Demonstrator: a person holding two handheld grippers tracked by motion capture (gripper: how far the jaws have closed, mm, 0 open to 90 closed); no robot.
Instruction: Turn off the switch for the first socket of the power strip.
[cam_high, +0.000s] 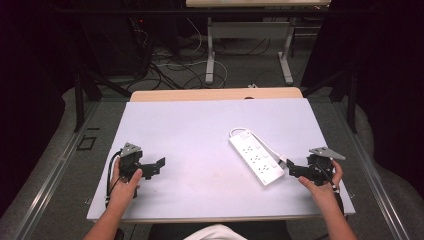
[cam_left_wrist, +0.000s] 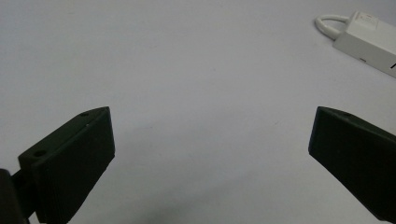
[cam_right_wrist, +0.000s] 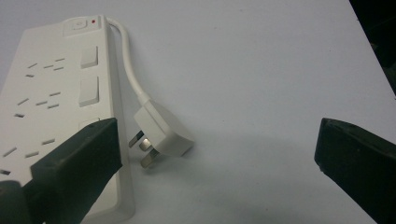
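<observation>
The plug (cam_right_wrist: 163, 133) looks light and stiff on its bendy cable, best pinched across its flat sides by the spread, empty right gripper (cam_right_wrist: 215, 144).

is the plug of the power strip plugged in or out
Out. The plug lies loose on the table beside the power strip, its prongs bare.

White plastic power strip (cam_high: 256, 158): long rectangular body, lying flat and diagonal on the right half of the pale tabletop (cam_high: 190, 145), socket face up, rocker switches along one edge, small red dot at its far end. Short white cable (cam_right_wrist: 129, 65) loops back alongside it to a white three-pin plug (cam_right_wrist: 161, 134), unplugged, lying just beside the body.
</observation>
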